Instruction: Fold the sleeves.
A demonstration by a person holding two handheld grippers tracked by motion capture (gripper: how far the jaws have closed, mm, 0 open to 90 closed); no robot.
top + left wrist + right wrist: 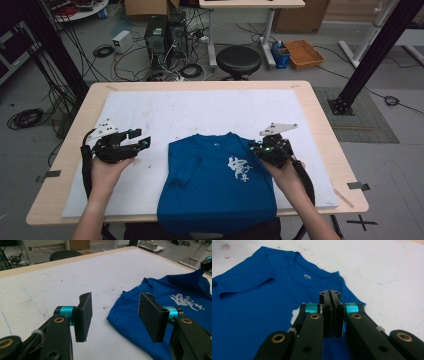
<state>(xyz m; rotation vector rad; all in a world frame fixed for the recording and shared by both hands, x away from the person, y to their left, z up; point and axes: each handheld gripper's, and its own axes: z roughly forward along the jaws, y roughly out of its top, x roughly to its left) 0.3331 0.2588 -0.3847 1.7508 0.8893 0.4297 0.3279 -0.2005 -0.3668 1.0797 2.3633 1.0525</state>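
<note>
Shirt (215,185) at lower centre; my right gripper (265,149) pinches its sleeve edge, left gripper (137,141) gapes empty, left of it.

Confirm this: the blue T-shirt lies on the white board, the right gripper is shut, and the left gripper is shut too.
Wrong on the left gripper: the left gripper view shows its fingers standing open with nothing between them. The blue T-shirt does lie on the white board, and the right gripper is shut.

Carried a white brush-style print (240,169) on the chest of the blue T-shirt (210,200) — stylised characters, not legible. Bore a small white logo (307,276) inside the collar — too small to read. Showed no other readable text.
</note>
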